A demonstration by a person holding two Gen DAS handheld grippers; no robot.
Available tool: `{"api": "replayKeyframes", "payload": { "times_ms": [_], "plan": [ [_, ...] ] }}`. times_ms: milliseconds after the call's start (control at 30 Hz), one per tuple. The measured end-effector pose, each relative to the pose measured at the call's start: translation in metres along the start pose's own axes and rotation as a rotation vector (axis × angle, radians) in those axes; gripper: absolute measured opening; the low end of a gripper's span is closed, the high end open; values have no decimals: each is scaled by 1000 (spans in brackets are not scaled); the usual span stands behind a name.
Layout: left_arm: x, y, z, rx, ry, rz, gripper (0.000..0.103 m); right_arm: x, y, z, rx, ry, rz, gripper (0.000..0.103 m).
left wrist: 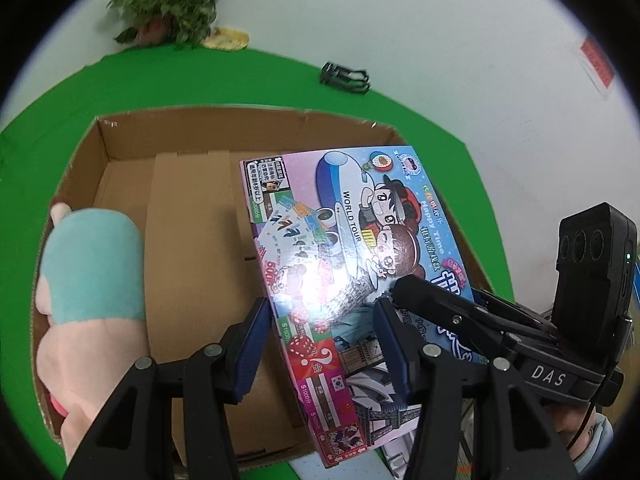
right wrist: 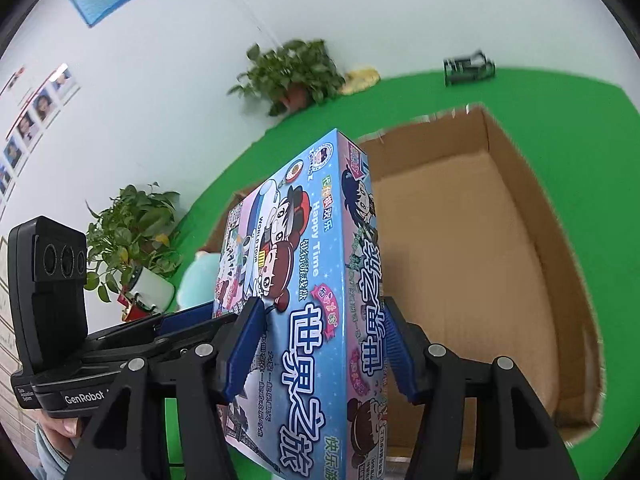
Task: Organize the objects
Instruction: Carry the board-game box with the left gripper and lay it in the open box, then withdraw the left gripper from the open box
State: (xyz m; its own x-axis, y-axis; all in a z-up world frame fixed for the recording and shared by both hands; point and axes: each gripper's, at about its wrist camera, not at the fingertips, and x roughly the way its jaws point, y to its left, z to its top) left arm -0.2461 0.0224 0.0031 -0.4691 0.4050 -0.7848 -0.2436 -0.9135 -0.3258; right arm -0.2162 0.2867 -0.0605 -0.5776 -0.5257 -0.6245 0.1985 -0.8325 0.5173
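A colourful board game box (left wrist: 340, 240) hangs tilted over an open cardboard box (left wrist: 128, 136). My left gripper (left wrist: 320, 308) is shut on the game box's near end, one blue pad on the printed face and the other behind its left edge. My right gripper (right wrist: 323, 306) is shut on the same game box (right wrist: 320, 240) across its thin side. Each gripper also shows in the other's view, the right gripper (left wrist: 460, 312) from the right and the left gripper (right wrist: 180, 320) from the left. A pink and teal plush toy (left wrist: 88, 280) lies in the carton's left end.
The carton (right wrist: 532, 208) sits on a green cloth (left wrist: 48, 120); its floor is bare to the right of the plush. Potted plants (right wrist: 296, 72) (right wrist: 128, 232) stand by the white wall. A black wire stand (left wrist: 346, 78) and a yellow item (left wrist: 226, 38) lie at the back.
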Motion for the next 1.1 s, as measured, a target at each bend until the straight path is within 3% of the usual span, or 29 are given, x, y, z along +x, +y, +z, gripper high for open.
{"api": "replayKeyframes", "payload": {
  "times_ms": [233,333,433,467,567,633,700,733,767,833,1100],
  "plan": [
    [32,4,6,-12,91,60,47,50,-34,3,64,100,3,57],
    [30,-1,7,7,88,27,44,70,-43,2,69,182,-17,63],
    [27,-8,2,51,78,95,44,83,-48,-2,47,256,-106,67],
    [24,-7,-1,50,73,109,44,84,-49,0,45,273,-95,74],
    [12,-4,-6,57,36,128,45,75,-43,6,-59,265,-185,87],
    [2,-5,-9,54,-6,163,53,75,-46,13,-71,279,-192,87],
    [-7,-7,-11,51,-54,201,63,82,-47,15,-82,303,-211,75],
    [-11,-6,-13,54,-76,215,67,86,-43,11,-103,337,-212,53],
    [-15,-7,-15,57,-98,235,69,91,-43,8,-108,371,-194,46],
    [-19,-8,-16,60,-127,250,70,93,-37,4,-93,380,-156,44],
    [-48,-16,-42,84,-225,247,72,87,-17,-4,-184,321,-179,49]
  ]
}}
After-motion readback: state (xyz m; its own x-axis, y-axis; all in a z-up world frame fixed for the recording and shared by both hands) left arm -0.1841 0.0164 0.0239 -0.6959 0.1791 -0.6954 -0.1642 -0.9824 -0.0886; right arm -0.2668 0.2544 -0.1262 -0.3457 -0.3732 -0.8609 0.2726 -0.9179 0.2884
